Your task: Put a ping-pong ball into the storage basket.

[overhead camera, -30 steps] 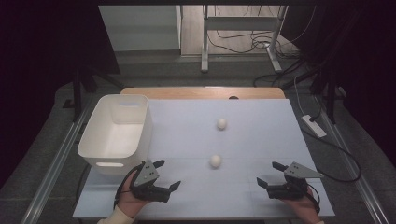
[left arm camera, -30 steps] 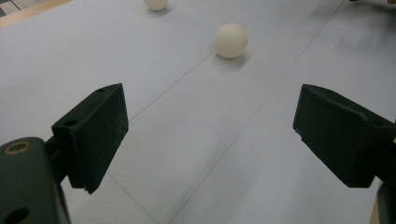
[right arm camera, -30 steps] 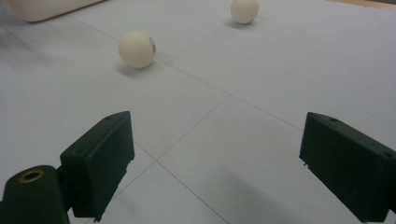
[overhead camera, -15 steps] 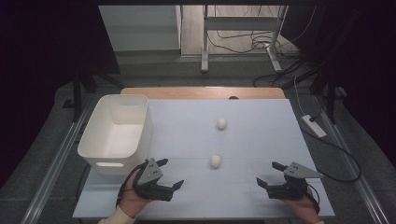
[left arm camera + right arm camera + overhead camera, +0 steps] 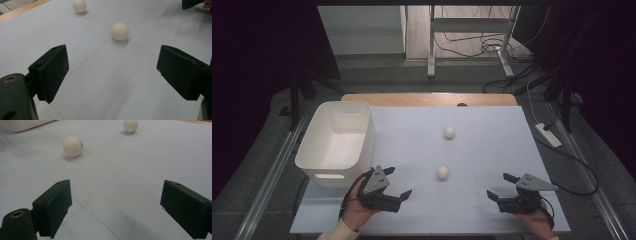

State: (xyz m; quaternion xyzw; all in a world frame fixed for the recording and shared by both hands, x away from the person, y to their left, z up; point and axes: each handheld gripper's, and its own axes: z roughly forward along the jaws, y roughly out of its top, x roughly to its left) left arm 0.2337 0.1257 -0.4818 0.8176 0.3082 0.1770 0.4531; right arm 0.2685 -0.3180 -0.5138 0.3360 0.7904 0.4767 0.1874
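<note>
Two white balls lie on the pale table: a near ball [image 5: 442,172] at mid-table and a far ball [image 5: 449,132] behind it. My left gripper [image 5: 398,181] rests open at the front left and points toward the near ball [image 5: 120,31], which lies well beyond its jaws; the far ball [image 5: 79,5] is farther off. At the front right my right gripper [image 5: 498,185] is open too. The near ball [image 5: 72,146] and far ball [image 5: 130,125] lie ahead of its jaws. Neither gripper holds anything.
A white bin [image 5: 337,142] stands on the table's left side, just behind my left hand; its bottom edge [image 5: 22,125] appears in the right gripper view. A wooden strip [image 5: 427,99] runs along the table's far edge. Cables lie on the floor beyond.
My left gripper has shifted slightly to the right and turned toward the near ball. The right gripper and both balls have stayed put.
</note>
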